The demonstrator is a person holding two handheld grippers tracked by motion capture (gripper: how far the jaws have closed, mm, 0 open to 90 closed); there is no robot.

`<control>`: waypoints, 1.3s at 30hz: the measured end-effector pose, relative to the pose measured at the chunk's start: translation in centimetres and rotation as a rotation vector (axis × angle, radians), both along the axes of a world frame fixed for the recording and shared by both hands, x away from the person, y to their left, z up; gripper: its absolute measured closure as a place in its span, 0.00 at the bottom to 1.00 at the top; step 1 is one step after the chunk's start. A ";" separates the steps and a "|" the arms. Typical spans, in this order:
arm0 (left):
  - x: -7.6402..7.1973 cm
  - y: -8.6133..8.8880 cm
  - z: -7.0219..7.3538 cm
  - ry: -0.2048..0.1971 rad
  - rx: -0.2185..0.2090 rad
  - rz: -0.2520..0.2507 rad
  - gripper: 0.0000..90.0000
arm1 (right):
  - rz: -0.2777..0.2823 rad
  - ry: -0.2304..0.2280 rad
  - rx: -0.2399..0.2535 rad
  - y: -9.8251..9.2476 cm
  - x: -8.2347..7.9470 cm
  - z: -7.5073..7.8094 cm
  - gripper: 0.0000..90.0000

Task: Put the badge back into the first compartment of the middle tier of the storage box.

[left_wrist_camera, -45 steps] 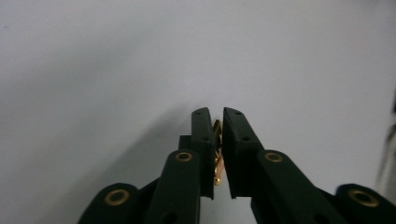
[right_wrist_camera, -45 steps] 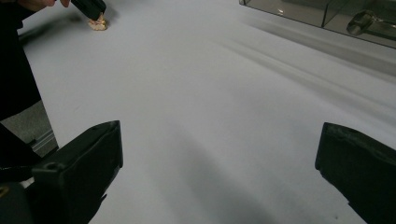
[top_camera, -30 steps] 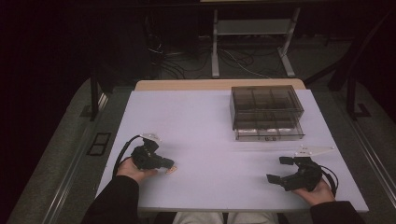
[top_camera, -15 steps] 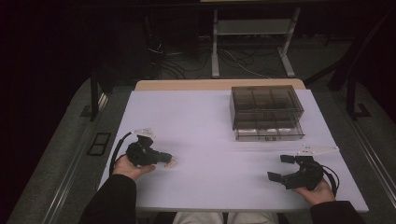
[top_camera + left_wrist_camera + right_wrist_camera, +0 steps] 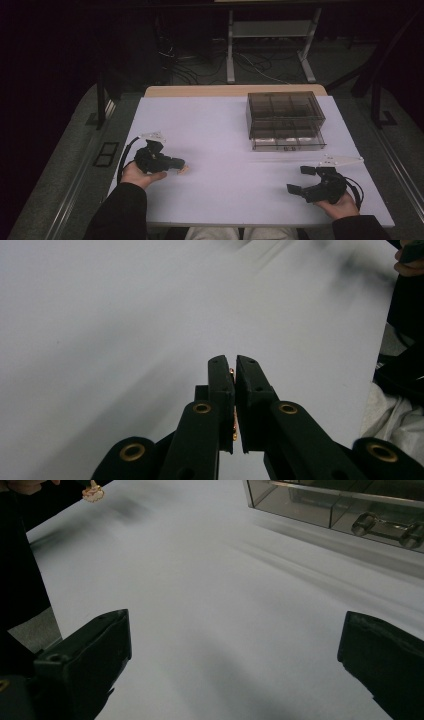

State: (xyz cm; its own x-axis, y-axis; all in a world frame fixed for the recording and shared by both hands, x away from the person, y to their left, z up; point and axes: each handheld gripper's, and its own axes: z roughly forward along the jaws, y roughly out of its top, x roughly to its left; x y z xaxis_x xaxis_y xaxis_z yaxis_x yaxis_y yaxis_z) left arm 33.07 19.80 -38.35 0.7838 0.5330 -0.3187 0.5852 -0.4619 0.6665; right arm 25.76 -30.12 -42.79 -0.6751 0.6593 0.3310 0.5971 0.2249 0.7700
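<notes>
Pale, thin trinket (image 5: 183,169) pinched by left hand-held gripper (image 5: 179,164).

Both tongs are matte black, the left tongs (image 5: 176,164) and right tongs (image 5: 301,180) each topped by a grey three-cornered plate, a black cable looping behind. Brass rivets stud the arms behind the jaws. The person wears black sleeves (image 5: 120,212).
</notes>
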 end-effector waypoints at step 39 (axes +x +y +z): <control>2.7 -5.0 3.7 -0.061 0.009 -0.081 0.95 | 0.014 0.007 -0.012 0.3 -0.1 0.0 0.00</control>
State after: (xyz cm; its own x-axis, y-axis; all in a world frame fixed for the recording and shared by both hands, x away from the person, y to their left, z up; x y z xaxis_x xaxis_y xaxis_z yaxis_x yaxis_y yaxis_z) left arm 35.79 14.84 -34.68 0.8424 0.4697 -0.2642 0.5038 -0.5123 0.6955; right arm 25.64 -29.86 -42.79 -0.6821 0.6535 0.3281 0.5992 0.2423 0.7630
